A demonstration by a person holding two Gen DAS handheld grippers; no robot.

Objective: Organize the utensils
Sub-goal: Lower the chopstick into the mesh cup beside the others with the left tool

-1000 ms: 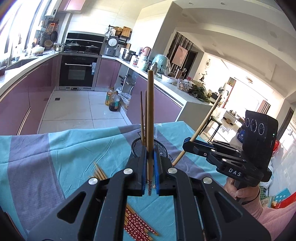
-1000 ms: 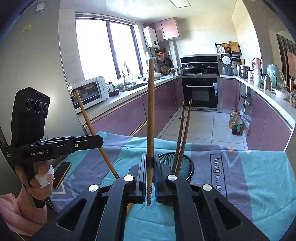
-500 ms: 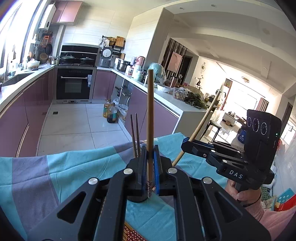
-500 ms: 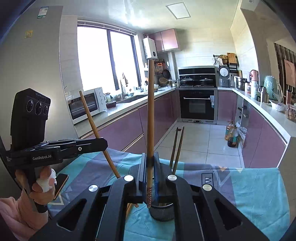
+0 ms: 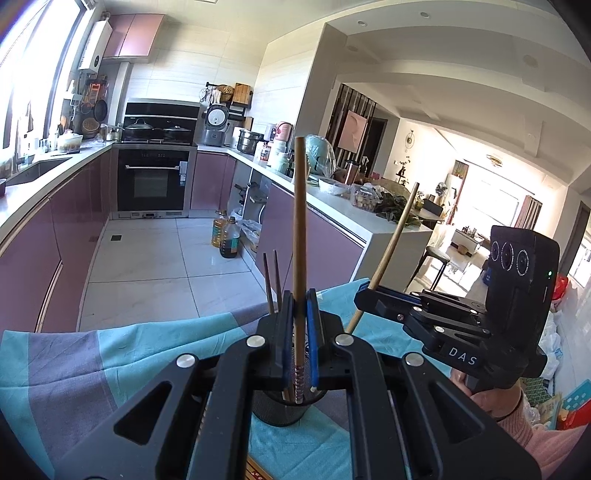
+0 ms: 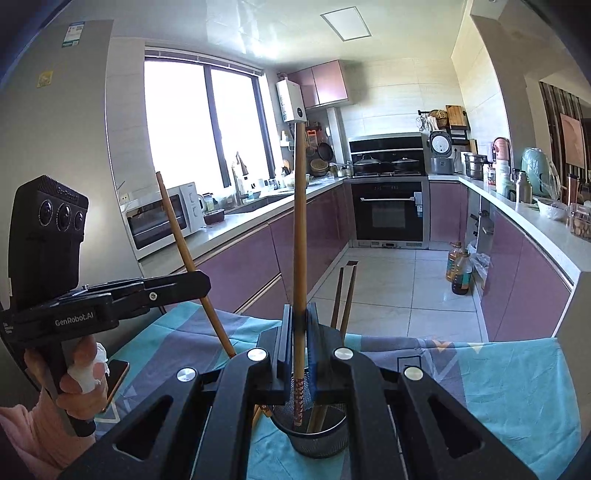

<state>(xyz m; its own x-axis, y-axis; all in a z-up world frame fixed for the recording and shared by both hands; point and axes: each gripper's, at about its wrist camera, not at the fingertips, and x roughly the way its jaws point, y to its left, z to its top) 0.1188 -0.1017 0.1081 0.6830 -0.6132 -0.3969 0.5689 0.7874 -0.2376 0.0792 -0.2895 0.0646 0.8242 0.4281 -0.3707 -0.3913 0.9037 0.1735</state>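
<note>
Bright daylight, coming mostly from the large window (image 6: 199,147), blown out to pure white with no detail. Same overexposure at the far living-room opening (image 5: 495,206). Soft glare on the glossy floor tiles (image 5: 155,258) and on the ceiling (image 6: 258,33). Strong fisheye bending of straight lines near the edges, with dark vignetted corners. Sharp focus in the middle; slightly soft at close black parts along the bottom. No motion blur.
</note>
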